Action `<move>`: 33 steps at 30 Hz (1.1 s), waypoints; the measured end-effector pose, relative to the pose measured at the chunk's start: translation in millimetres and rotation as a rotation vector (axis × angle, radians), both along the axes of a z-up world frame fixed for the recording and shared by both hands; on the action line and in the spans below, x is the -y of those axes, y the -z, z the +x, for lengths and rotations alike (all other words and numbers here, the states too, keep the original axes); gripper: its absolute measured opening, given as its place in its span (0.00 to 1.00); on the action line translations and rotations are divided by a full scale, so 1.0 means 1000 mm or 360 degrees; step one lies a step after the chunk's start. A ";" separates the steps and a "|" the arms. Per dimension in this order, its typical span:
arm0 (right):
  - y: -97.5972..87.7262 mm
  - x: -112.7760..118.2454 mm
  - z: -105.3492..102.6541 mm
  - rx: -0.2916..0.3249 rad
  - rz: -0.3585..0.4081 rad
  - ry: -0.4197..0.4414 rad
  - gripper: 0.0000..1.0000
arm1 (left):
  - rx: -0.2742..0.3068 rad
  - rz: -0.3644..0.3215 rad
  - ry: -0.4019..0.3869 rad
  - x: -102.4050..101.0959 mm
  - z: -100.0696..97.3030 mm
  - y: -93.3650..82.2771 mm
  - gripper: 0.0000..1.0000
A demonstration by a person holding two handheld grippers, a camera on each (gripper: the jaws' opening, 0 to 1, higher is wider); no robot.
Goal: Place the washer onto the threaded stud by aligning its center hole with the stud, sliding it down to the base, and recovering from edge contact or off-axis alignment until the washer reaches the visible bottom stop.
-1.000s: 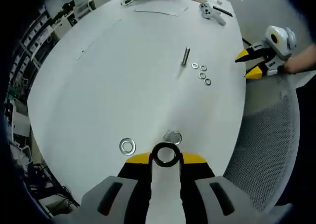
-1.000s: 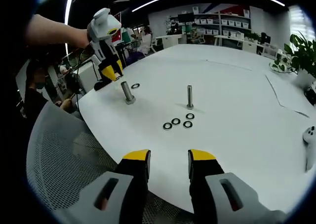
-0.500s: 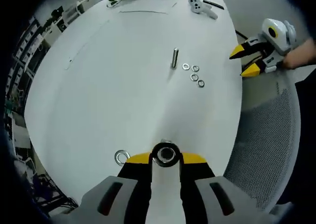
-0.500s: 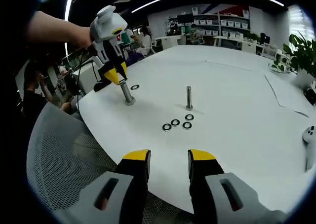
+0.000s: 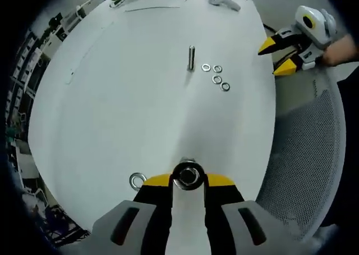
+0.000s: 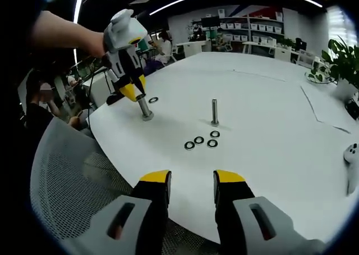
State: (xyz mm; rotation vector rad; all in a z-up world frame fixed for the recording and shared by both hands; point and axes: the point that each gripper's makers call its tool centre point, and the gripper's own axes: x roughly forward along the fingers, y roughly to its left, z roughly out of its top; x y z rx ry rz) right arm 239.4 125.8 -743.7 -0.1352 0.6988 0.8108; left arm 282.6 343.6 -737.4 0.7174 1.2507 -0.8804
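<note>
In the left gripper view, the left claw [image 5: 188,180] is gripping a silver metal washer [image 5: 188,175] between its yellow-tipped jaws, holding it flat directly over the top of a thick threaded steel stud [image 6: 145,106] that is standing near the edge of the round white bench [image 5: 123,98]. In the right gripper view that same claw is hovering tip-down just above the stud's top end; whether the washer's hole is already around the stud cannot be told. A second loose silver washer [image 5: 137,181] is lying flat on the bench just beside the stud. Farther toward the middle of the bench, a thinner upright metal bolt [image 5: 191,58] is standing, with a cluster of four small dark-centred washers [image 5: 216,76] lying close beside it. The right claw [image 6: 191,179] is hanging over the bench edge with its jaws apart and nothing between them, well apart from the stud. A grey mesh chair back [image 6: 73,182] is sitting under it, beside the bench.
</note>
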 end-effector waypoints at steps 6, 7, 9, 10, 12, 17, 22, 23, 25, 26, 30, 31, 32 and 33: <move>0.000 0.000 0.000 0.0000 -0.0003 0.0001 0.33 | -0.0003 0.0024 0.0020 0.000 0.000 0.007 0.19; 0.000 0.000 0.000 0.0000 -0.0003 0.0001 0.33 | -0.0010 0.0030 0.0023 0.000 0.000 0.009 0.19; 0.000 0.001 0.000 0.0002 -0.0002 0.0002 0.33 | -0.0015 0.0031 0.0024 0.001 0.000 0.013 0.19; 0.000 0.001 0.000 0.0001 -0.0003 0.0004 0.33 | -0.0016 0.0034 0.0023 0.001 0.000 0.014 0.19; 0.000 0.001 0.000 0.0002 -0.0002 0.0005 0.33 | -0.0022 0.0045 0.0024 0.000 0.000 0.020 0.19; 0.000 0.001 0.001 0.0002 -0.0004 0.0009 0.33 | -0.0029 0.0064 0.0032 0.002 0.001 0.029 0.19; 0.000 0.001 0.000 0.0000 -0.0008 0.0007 0.33 | -0.0043 0.0087 0.0021 0.002 0.002 0.038 0.19; 0.000 0.001 0.000 0.0000 -0.0008 0.0007 0.33 | -0.0046 0.0092 0.0019 0.002 0.001 0.039 0.19; 0.000 0.001 0.000 0.0001 -0.0008 0.0009 0.33 | -0.0045 0.0099 0.0021 0.001 0.001 0.041 0.19; 0.000 0.001 0.001 0.0001 -0.0008 0.0009 0.33 | -0.0047 0.0103 0.0019 0.001 0.001 0.041 0.19; 0.000 0.001 0.000 -0.0002 -0.0009 0.0011 0.33 | -0.0045 0.0103 0.0022 0.000 0.000 0.042 0.19; 0.001 0.001 0.000 -0.0002 -0.0009 0.0011 0.32 | -0.0049 0.0106 0.0022 0.000 0.000 0.043 0.19; 0.001 0.001 0.000 -0.0001 -0.0010 0.0010 0.32 | -0.0050 0.0102 0.0021 0.000 0.000 0.043 0.19; 0.000 0.001 0.001 -0.0001 -0.0009 0.0011 0.32 | -0.0050 0.0103 0.0019 0.000 0.000 0.044 0.19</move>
